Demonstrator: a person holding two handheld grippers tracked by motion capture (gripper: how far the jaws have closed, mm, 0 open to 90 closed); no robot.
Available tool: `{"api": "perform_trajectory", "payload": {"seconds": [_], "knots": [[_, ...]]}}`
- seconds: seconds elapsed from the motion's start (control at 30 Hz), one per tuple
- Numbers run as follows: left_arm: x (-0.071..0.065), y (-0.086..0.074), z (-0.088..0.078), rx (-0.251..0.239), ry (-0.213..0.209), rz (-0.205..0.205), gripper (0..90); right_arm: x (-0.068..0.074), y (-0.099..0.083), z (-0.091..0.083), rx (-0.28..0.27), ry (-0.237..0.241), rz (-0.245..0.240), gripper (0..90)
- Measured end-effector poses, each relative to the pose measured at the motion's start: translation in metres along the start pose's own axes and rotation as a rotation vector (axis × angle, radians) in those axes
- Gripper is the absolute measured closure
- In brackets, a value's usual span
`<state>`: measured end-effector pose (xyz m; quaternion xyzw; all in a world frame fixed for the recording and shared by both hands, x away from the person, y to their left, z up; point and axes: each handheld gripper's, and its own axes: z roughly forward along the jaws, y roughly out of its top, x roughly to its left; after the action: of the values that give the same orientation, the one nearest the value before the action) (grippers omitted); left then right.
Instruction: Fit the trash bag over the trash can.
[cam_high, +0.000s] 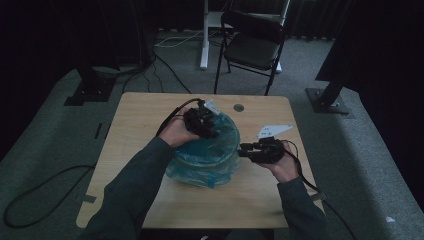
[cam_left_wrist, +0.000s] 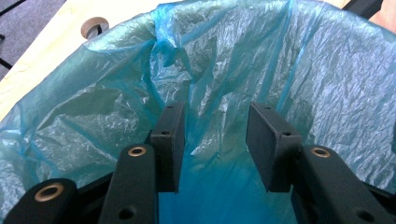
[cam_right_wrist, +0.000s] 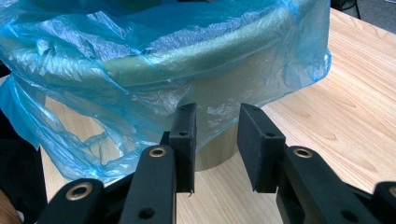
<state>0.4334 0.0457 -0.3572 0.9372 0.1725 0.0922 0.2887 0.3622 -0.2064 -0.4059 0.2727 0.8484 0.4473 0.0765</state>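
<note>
A round bin (cam_right_wrist: 215, 150) lined with a thin blue plastic bag (cam_high: 210, 157) stands in the middle of the wooden table (cam_high: 145, 115). My left gripper (cam_high: 207, 125) hangs over the bin's far rim and points down into the liner. Its jaws are open (cam_left_wrist: 215, 114), and the crinkled blue bag (cam_left_wrist: 116, 93) lies just beyond them. My right gripper (cam_high: 243, 149) sits low at the bin's right side, aimed at its wall. Its jaws (cam_right_wrist: 217, 114) are open too, close to the overhanging bag (cam_right_wrist: 116, 56), with nothing pressed between the pads.
A black folding chair (cam_high: 252, 42) and a white desk leg (cam_high: 204, 35) stand beyond the table. A round cable hole (cam_high: 238, 107) is near the far edge. Cables trail on the carpet (cam_high: 45, 190). Bare wood (cam_right_wrist: 336, 102) lies right of the bin.
</note>
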Motion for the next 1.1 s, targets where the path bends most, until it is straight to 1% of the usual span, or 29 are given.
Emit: {"api": "perform_trajectory", "payload": {"seconds": [0.23,0.47,0.6,0.77,0.83,1.0,1.1], "knots": [[-0.006,0.007,0.006,0.033,0.001,0.028,56.8,0.000,0.000,-0.001,-0.002,0.001,0.001,67.2],[-0.011,0.011,0.016,0.088,-0.004,0.064,56.8,0.000,-0.001,-0.001,-0.003,0.001,0.002,67.2],[-0.013,0.012,0.019,0.106,-0.002,0.075,56.8,0.000,-0.001,-0.001,-0.003,0.001,0.002,67.2],[-0.015,0.014,0.022,0.112,-0.002,0.083,56.8,0.000,-0.001,-0.001,-0.004,0.002,0.002,67.2],[-0.016,0.015,0.023,0.111,-0.009,0.085,56.7,0.000,-0.001,0.000,-0.004,0.002,0.001,67.2],[-0.023,0.016,0.026,0.129,-0.022,0.112,56.7,0.000,-0.001,-0.001,-0.005,0.002,-0.001,67.0],[-0.026,0.017,0.027,0.124,-0.035,0.118,56.5,0.000,-0.001,-0.001,-0.006,0.003,0.000,66.9]]}}
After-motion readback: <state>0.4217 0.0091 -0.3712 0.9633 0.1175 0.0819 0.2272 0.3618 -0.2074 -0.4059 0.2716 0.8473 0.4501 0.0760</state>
